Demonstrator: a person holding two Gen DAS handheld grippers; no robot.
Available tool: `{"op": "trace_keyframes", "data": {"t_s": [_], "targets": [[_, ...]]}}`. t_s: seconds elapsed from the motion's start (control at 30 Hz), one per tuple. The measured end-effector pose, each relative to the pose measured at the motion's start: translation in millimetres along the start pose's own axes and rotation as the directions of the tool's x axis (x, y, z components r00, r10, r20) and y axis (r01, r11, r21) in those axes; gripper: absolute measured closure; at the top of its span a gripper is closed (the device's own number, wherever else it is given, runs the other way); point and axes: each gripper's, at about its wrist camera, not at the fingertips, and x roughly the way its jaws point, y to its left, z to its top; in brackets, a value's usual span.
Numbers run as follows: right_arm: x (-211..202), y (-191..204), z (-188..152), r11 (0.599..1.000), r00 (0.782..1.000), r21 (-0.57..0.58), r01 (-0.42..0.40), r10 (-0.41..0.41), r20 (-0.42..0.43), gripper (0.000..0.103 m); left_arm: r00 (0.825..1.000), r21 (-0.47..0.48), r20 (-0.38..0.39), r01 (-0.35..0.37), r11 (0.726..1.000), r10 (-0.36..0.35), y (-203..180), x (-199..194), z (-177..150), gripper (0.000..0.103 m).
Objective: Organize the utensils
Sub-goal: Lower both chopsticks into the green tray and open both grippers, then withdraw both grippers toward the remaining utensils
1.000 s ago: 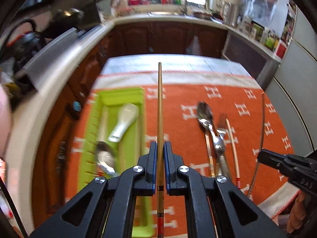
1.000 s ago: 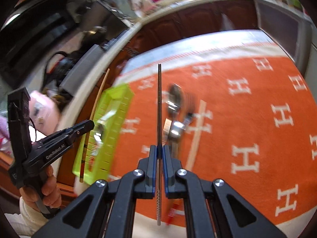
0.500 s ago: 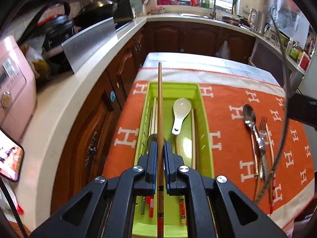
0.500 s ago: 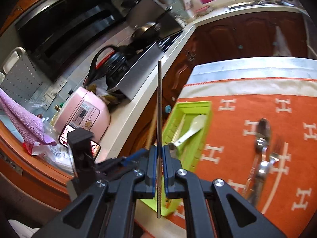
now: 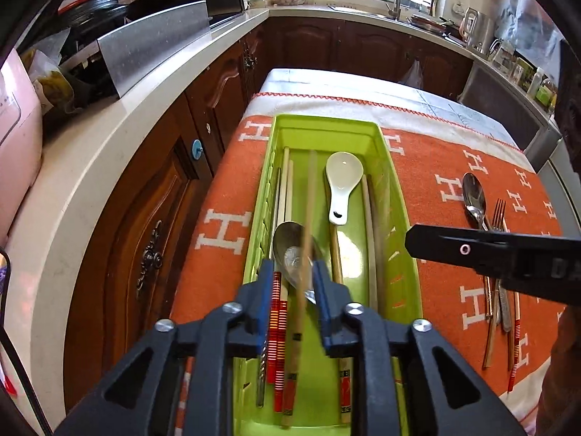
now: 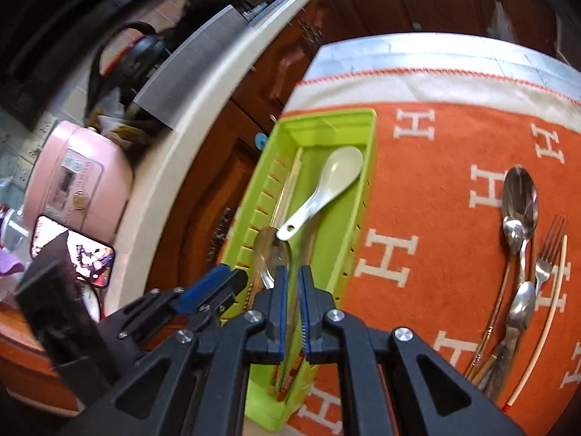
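Over the slotted lime-green plastic tray (image 5: 390, 196) on the orange woven cloth (image 5: 446, 167), the left gripper (image 5: 292, 290) has its fingers apart around a blurred wooden chopstick (image 5: 308, 218), the right gripper (image 6: 291, 309) stands parted, and metal spoons (image 5: 474, 196) lie right.

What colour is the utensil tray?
Lime green tray, clearest in the left wrist view.

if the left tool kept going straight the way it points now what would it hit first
Most likely the metal spoon lying in the green tray, just past the left tool and its blurred chopstick. Depth is unclear, so it may pass over the spoon and meet the tray floor.
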Motion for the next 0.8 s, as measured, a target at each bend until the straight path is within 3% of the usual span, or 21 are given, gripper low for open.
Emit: {"op": "trace_keyframes", "data": {"t_s": [0.23, 0.37, 0.63, 0.8], "targets": [[-9.7, -4.6, -6.0, 0.999, 0.999, -0.022, 0.044, -0.043, 0.029, 0.096, 1.000, 0.003, 0.003, 0.009, 1.000, -0.009, -2.5, -1.6, 2.5, 0.077], [-18.4, -9.7, -12.2, 0.997, 0.996, -0.034, 0.073, -0.072, 0.047, 0.096, 1.000, 0.009, 0.010, 0.015, 1.000, -0.015, -7.0, -8.9, 2.6, 0.069], [-48.0, -28.8, -32.5, 0.993, 0.989, -0.032, 0.116, -0.113, 0.092, 0.096, 0.999, 0.028, 0.038, 0.014, 1.000, -0.016, -17.5, -26.1, 3.1, 0.061], [-82.2, -46.2, -47.2, 0.985, 0.972, -0.021, 0.172, -0.166, 0.166, 0.096, 0.998, 0.049, 0.051, 0.029, 0.998, -0.031, -29.6, -37.3, 5.3, 0.061]]}}
